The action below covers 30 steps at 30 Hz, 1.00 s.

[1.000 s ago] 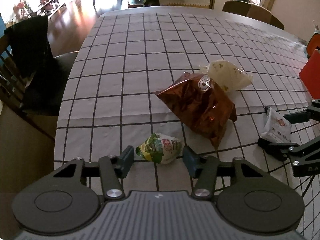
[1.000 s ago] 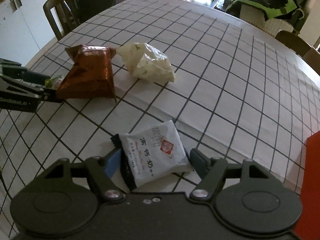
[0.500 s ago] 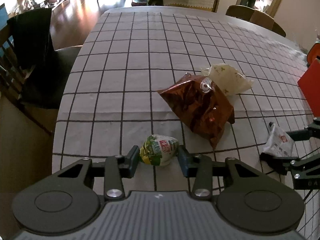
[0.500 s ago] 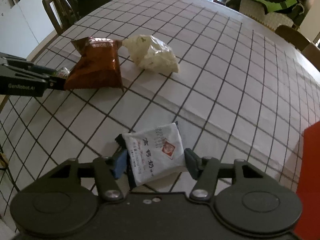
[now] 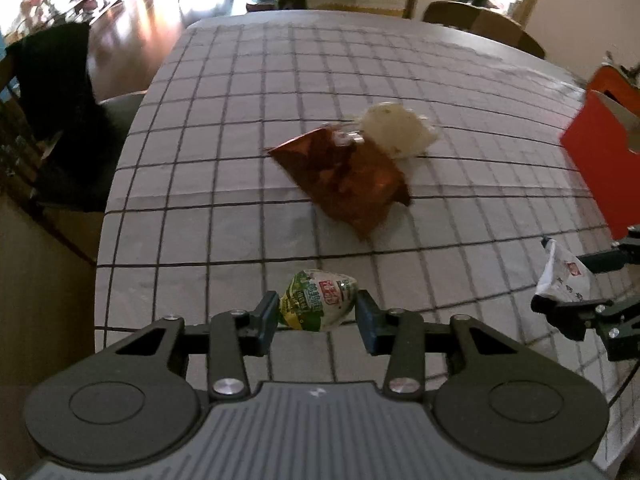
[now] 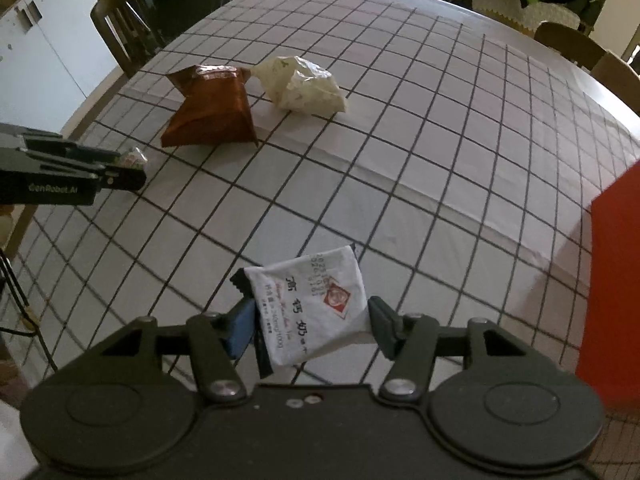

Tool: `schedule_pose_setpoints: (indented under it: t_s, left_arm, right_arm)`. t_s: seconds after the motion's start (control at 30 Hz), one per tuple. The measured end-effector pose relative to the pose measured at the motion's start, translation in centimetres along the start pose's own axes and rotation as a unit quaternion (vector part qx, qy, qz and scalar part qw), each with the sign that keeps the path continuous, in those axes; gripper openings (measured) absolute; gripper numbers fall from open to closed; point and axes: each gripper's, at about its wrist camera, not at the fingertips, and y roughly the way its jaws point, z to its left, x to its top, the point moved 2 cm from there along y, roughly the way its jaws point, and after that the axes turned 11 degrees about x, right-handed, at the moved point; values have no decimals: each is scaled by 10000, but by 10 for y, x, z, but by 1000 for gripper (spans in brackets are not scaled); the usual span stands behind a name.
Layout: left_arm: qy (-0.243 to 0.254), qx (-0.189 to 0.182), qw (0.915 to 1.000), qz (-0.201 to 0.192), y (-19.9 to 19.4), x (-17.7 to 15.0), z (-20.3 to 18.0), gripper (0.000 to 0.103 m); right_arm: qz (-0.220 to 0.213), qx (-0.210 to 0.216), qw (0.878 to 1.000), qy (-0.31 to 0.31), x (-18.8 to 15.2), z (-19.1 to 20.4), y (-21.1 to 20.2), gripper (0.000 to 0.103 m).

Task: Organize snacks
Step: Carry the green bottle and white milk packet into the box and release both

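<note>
A small green snack packet [image 5: 318,306] is pinched between the pads of the left gripper [image 5: 317,316], held clear of the checked tablecloth [image 5: 240,184]. A white sachet [image 6: 310,310] is clamped likewise in the right gripper [image 6: 311,326], above the cloth. In the left wrist view, a brown foil bag [image 5: 344,178] lies at twelve o'clock from the green packet, touched at its one o'clock by a cream bag [image 5: 396,130]. A red box [image 5: 600,160] stands at two o'clock.

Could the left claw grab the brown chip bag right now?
Probably not: the left claw is already shut on a small green packet. The brown chip bag lies unobstructed ahead on the table, so the path is free once the packet is dropped.
</note>
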Motion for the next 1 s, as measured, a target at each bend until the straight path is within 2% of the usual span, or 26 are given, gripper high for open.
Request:
schedule_pose_setpoints:
  t_s: [0.3,0.53,0.73,1.0]
  left_arm:
    - [656,-418,9969,-65,-38,9,-51,40]
    - [1300,-643,9891,-255,-65,23,-111,40]
    - [1900,-798,9777,-397,-87,41,-169,40]
    - [2694,-888,9565,-681,-112,66,-254,40]
  right_arm:
    - [357,205,9990,184,-24,-14,-39,59]
    - [575,263,9973,372,-46,-40,-72,59]
    - [580,183,9973,411,-60,-73,-107,59]
    - [414,-23,9985,369,-72,-128,-150,59]
